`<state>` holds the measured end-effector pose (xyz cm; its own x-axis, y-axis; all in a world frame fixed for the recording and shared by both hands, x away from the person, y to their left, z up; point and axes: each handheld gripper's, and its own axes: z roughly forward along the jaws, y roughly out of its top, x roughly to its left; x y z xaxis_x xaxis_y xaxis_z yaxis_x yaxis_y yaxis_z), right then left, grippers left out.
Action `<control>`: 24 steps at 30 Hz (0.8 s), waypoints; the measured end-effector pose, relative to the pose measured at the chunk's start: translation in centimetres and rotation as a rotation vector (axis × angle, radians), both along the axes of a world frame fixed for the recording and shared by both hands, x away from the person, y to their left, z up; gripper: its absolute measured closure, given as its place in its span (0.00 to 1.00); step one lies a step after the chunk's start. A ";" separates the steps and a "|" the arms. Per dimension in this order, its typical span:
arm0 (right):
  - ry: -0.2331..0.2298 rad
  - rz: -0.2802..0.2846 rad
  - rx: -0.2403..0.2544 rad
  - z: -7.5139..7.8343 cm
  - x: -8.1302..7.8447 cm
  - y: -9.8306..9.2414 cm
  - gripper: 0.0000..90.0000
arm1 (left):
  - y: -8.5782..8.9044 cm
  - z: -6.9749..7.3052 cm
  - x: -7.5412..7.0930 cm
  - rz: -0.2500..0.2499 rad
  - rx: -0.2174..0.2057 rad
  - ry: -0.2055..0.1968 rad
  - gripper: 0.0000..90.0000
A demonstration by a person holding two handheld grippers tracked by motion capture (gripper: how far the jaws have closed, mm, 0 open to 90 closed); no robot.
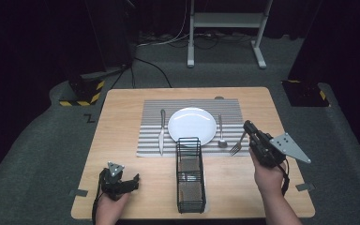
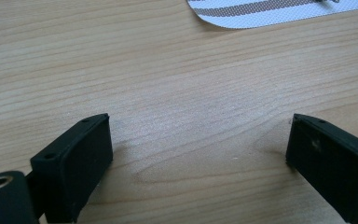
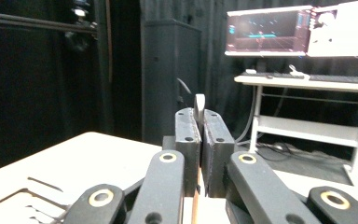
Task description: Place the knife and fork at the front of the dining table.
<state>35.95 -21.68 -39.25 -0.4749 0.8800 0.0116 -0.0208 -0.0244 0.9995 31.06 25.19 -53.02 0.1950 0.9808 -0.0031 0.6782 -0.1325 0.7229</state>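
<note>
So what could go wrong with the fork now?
The right gripper pinches the fork only by the handle end, so it might swing or slip out and land crooked on the mat.

The spoon lies close beside the fork, so lowering it there could knock the spoon toward the plate.

The wire basket stands near the right hand; a wide sweep might bump it.

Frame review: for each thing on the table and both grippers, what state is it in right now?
right gripper: shut on the fork's handle.
fork: held, tines down at the placemat's edge.
left gripper: open, nothing between the jaws.
plate: empty, on the placemat.
knife: flat, left of plate.
spoon: flat, right of plate.
wire basket: upright, no cutlery seen inside.
</note>
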 end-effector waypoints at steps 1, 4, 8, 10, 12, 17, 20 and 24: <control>0.004 -0.007 -0.005 -0.2 0.4 -0.3 0.96 | 0.0 0.0 0.0 -0.003 -0.001 -0.001 0.08; 0.026 -0.025 -0.012 -0.8 1.6 -0.8 0.96 | 0.0 0.0 0.0 -0.005 0.000 0.001 0.07; 0.064 -0.041 -0.041 -1.7 3.5 -1.0 0.96 | 0.0 0.0 0.0 -0.005 0.000 0.001 0.07; 0.087 -0.052 -0.066 -2.1 4.5 -1.0 0.96 | 0.0 0.0 0.0 -0.005 0.000 0.001 0.07; 0.107 -0.058 -0.079 -2.5 5.3 -1.1 0.96 | 0.0 0.0 0.0 -0.005 0.000 0.001 0.07; 0.137 -0.068 -0.092 -3.1 6.7 -1.2 0.96 | 0.0 0.0 0.0 -0.005 0.000 0.001 0.07; 0.150 -0.070 -0.087 -3.4 7.4 -1.2 0.96 | 0.0 0.0 0.0 -0.005 0.000 0.001 0.07; 0.180 -0.067 -0.082 -3.7 8.2 -1.0 0.96 | 0.0 0.0 0.0 -0.005 0.000 0.001 0.07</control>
<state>44.17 -22.70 -43.00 -0.4122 0.9109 0.0180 0.1597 0.0528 0.9858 31.10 25.22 -53.02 0.2002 0.9798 -0.0032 0.6781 -0.1362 0.7222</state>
